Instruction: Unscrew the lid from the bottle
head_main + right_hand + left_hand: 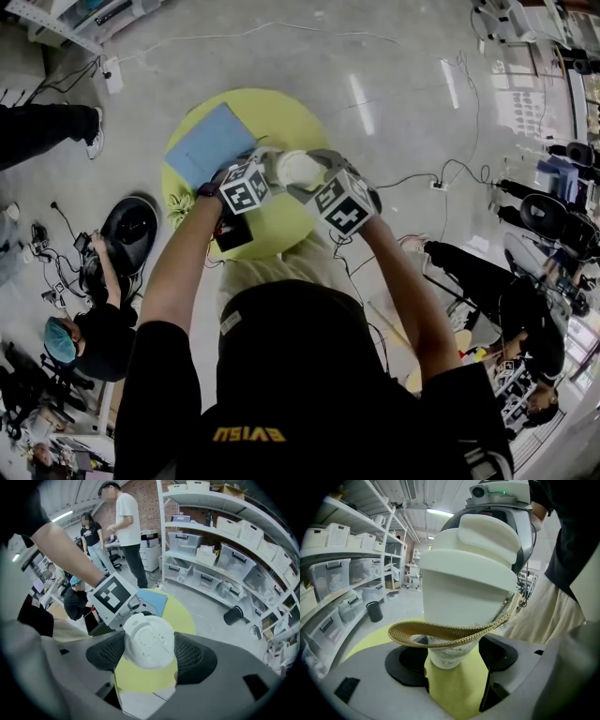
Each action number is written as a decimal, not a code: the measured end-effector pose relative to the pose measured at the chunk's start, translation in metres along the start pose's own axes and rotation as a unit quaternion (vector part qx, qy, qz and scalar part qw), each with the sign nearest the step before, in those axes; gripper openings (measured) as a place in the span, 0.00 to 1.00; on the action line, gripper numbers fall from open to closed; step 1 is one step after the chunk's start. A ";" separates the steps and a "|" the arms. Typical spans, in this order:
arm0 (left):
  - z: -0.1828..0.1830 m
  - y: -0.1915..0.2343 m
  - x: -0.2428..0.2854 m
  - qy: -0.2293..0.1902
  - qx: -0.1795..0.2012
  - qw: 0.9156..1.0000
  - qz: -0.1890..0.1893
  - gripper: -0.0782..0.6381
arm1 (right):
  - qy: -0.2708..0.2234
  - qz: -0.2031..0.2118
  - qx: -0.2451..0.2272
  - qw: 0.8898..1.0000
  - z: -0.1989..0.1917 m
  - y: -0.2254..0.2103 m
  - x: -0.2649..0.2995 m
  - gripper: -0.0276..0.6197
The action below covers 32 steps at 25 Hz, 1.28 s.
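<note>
A white bottle (459,592) with a broad white lid (487,536) and a woven tan strap (450,632) is held above the round yellow-green table (281,117). My left gripper (452,660) is shut on the bottle's lower body, a black pad against each side. From above, my right gripper (149,653) is shut on the lid (149,640), with its mesh pads pressing both sides. In the head view the lid (300,169) shows between the left gripper (267,176) and the right gripper (326,183). The bottle's body is hidden there.
A blue sheet (214,142) lies on the table's far left part and a black item (232,232) at its near edge. Cables run over the floor. People stand and sit around. Shelves with bins and a black bucket (233,615) stand beside the table.
</note>
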<state>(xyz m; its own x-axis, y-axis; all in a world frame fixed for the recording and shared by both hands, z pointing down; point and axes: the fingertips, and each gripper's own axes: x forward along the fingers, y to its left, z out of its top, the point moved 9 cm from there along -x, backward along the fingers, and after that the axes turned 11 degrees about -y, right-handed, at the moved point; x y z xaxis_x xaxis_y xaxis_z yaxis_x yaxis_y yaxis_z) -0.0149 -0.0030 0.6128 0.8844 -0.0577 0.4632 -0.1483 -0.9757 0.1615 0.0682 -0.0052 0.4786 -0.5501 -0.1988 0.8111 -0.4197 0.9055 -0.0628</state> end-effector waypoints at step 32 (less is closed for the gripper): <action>-0.001 -0.005 0.000 0.004 -0.009 1.000 0.016 0.60 | -0.099 -0.242 0.220 0.940 -0.032 0.039 0.009 0.61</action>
<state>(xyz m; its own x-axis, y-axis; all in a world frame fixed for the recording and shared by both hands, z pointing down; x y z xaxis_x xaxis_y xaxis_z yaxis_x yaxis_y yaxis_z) -0.0147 0.0018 0.6130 0.8754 -0.0864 0.4756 -0.1838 -0.9695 0.1622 0.0698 0.0405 0.5014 -0.3228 -0.6527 0.6854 -0.8891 0.4574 0.0169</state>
